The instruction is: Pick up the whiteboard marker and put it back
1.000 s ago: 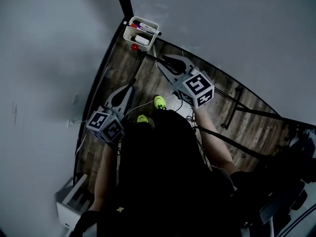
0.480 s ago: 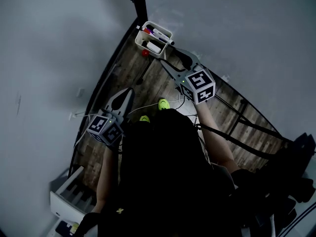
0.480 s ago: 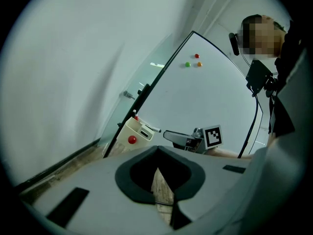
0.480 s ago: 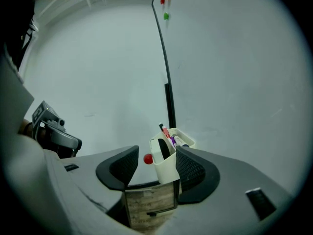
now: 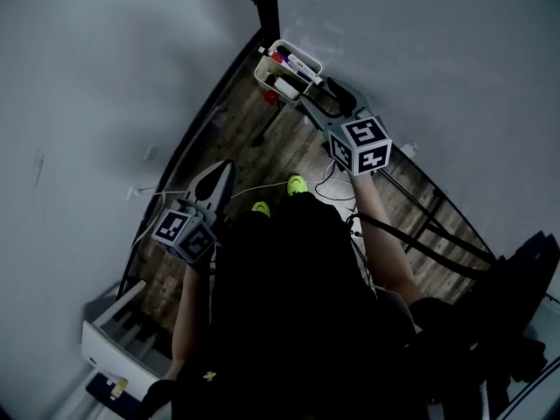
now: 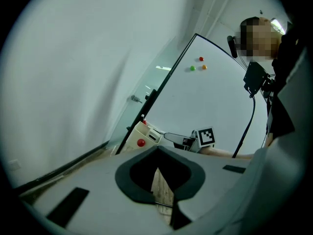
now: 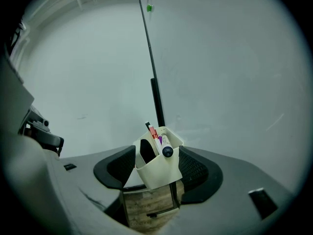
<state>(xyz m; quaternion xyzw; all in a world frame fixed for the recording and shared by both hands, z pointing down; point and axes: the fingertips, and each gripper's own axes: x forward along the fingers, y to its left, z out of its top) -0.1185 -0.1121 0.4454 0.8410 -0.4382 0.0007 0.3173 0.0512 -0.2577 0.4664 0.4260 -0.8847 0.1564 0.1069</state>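
Nearest is the person in dark clothes, holding 2 grippers, 1 in each hand. Below are 2 bright yellow-green shoes (image 5: 297,185) on the brown wood floor (image 5: 245,138).

The left gripper (image 6: 157,155) sits low on the left, away from the board. Its jaws are closed together at the tips and there is nothing between them.

The right gripper (image 7: 156,161) reaches up to 1 white holder (image 7: 157,176) that hangs at the bottom edge of the whiteboard (image 7: 230,72). Its jaws are wide apart and opening. The holder shows between the 2 dark pads (image 7: 116,168), but the pads do not press on it or on any pen.

The whiteboard marker (image 7: 166,148) stands inside the holder, leaning, with its dark round end up. Beside it are 2 more pens, 1 red (image 7: 152,132) and 1 purple (image 7: 159,140), so 3 pens can be counted. 1 dark block (image 7: 146,151) sits in the holder's left part.

1 red magnet (image 5: 271,97) sticks just below the holder. Higher on the board are 3 small magnets (image 6: 201,58): 1 red, 1 green and 1 orange. Behind everything is a plain grey wall (image 6: 88,58).
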